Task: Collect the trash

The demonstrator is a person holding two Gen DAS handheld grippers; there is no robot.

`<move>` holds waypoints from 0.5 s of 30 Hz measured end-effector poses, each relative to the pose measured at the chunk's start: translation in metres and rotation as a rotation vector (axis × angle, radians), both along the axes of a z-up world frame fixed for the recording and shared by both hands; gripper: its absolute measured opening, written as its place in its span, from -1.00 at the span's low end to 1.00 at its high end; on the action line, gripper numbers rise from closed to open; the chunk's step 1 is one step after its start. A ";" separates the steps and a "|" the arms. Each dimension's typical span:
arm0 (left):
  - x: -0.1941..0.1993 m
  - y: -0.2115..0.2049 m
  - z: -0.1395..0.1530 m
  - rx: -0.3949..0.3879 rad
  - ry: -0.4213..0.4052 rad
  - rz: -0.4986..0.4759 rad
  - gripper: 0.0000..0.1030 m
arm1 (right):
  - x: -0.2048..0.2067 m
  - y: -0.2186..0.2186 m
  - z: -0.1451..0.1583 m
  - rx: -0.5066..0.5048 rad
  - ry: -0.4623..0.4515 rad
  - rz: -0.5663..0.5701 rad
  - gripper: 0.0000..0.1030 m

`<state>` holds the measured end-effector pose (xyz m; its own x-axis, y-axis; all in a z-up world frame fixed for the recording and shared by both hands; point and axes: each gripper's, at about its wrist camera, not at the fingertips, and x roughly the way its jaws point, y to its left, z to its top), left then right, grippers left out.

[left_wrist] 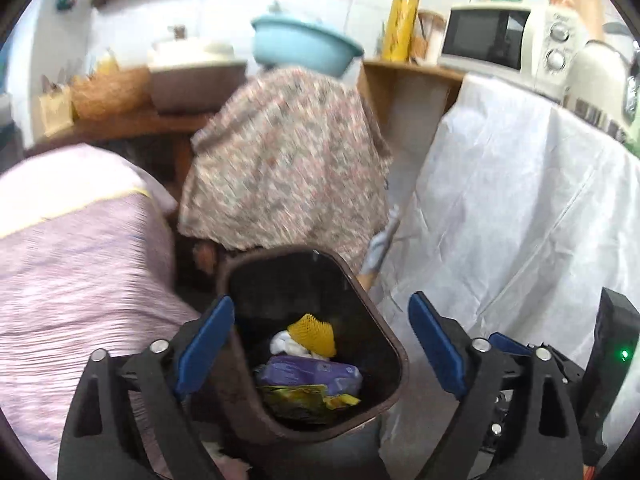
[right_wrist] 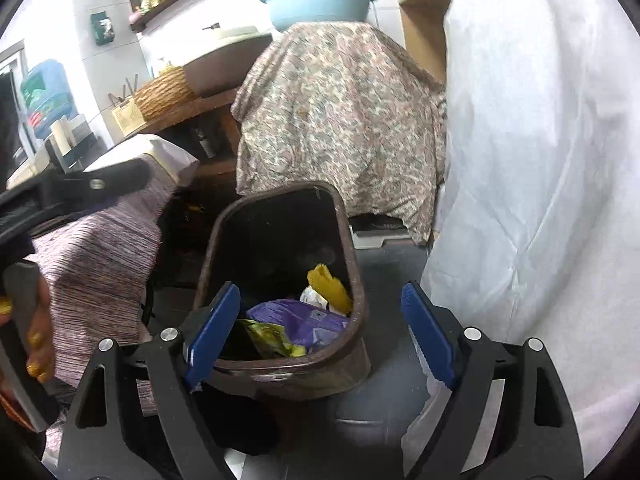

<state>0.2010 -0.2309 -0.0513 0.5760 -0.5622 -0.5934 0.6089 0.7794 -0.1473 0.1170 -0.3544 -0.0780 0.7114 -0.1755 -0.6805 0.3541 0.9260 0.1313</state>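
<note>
A brown trash bin (left_wrist: 394, 344) (right_wrist: 288, 367) stands open on the floor. Inside lie a yellow foam net (left_wrist: 314, 334) (right_wrist: 330, 288), crumpled white paper (left_wrist: 286, 344) (right_wrist: 314, 296), a purple packet (left_wrist: 308, 374) (right_wrist: 296, 316) and a yellow-green wrapper (left_wrist: 296, 400) (right_wrist: 268, 336). My left gripper (left_wrist: 320, 304) hangs above the bin's mouth, open, with nothing between its blue pads. My right gripper (right_wrist: 320, 292) is over the bin's near rim, also open and empty. A hand (right_wrist: 38, 336) holds the left gripper's handle at the left edge of the right wrist view.
A floral cloth (left_wrist: 288, 152) (right_wrist: 340, 120) covers something behind the bin. A white sheet (left_wrist: 520, 200) (right_wrist: 540, 160) drapes on the right, and a striped pink cloth (left_wrist: 72, 260) (right_wrist: 100, 260) on the left. A blue basin (left_wrist: 304, 44) and a microwave (left_wrist: 492, 36) sit higher up.
</note>
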 end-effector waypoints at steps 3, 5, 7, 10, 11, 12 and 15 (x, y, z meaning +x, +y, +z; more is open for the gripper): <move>-0.022 0.033 0.024 -0.027 -0.057 0.055 0.90 | -0.005 0.019 0.019 -0.042 -0.044 0.023 0.81; -0.037 0.057 0.037 -0.046 -0.095 0.082 0.90 | -0.008 0.032 0.032 -0.069 -0.075 0.045 0.82; -0.051 0.079 0.046 -0.041 -0.128 0.121 0.90 | -0.011 0.051 0.047 -0.105 -0.116 0.064 0.89; -0.072 0.107 0.055 -0.022 -0.179 0.158 0.90 | -0.017 0.079 0.068 -0.154 -0.175 0.088 0.89; -0.080 0.116 0.057 -0.021 -0.206 0.176 0.90 | -0.020 0.090 0.074 -0.175 -0.194 0.092 0.89; -0.088 0.125 0.059 -0.022 -0.235 0.193 0.90 | -0.022 0.099 0.080 -0.189 -0.206 0.102 0.89; -0.104 0.150 0.062 -0.023 -0.287 0.257 0.90 | -0.028 0.128 0.093 -0.229 -0.236 0.151 0.89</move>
